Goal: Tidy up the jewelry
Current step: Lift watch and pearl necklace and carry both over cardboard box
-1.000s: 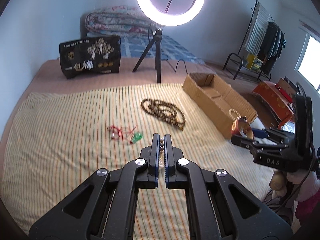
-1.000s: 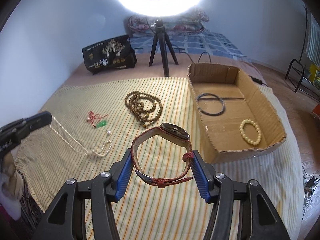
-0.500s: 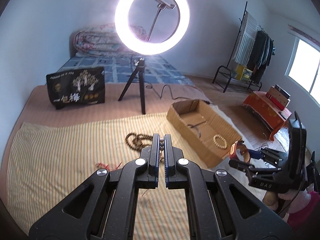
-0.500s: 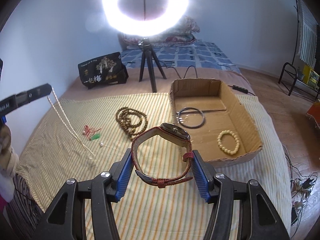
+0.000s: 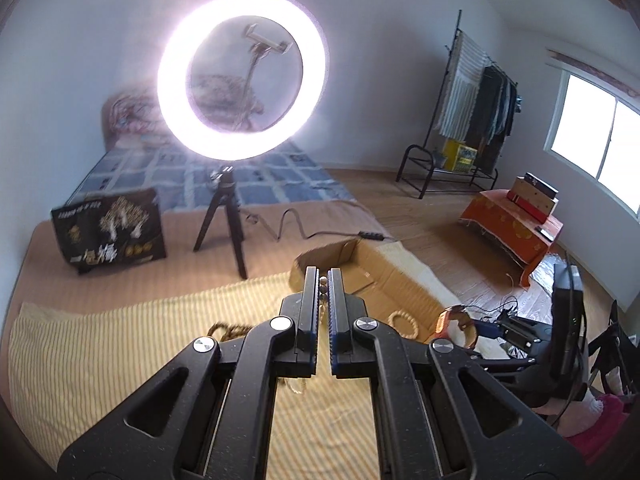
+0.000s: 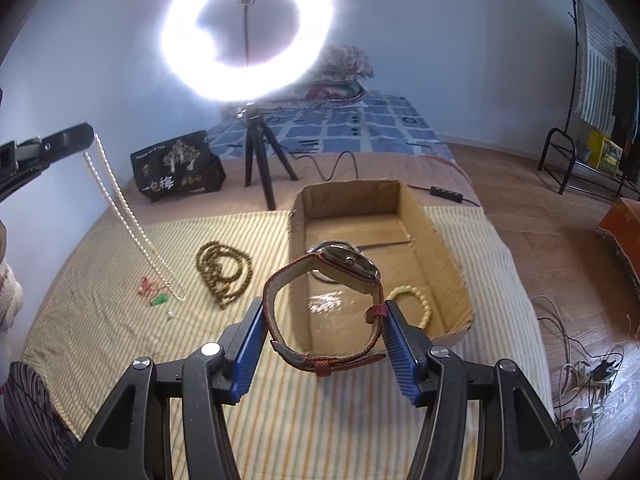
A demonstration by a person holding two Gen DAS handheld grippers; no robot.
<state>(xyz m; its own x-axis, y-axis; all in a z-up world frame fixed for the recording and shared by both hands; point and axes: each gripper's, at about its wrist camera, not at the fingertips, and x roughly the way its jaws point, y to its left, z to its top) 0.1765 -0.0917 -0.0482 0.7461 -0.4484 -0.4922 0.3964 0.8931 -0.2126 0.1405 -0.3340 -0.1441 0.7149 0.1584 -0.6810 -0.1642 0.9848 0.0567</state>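
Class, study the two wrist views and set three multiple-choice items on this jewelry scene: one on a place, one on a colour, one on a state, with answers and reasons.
1. Where does the cream bead bracelet lie?
A. in the cardboard box
B. on the striped cloth
C. on the floor

2. What colour is the watch strap?
A. black
B. red
C. white

3. How is the pearl necklace held?
A. lying flat
B. coiled in the box
C. hanging from the left hand-held gripper

Answers: A, it rests on the box floor; B, the strap between the right hand-held gripper fingers is red; C, the strand dangles from the shut fingers.
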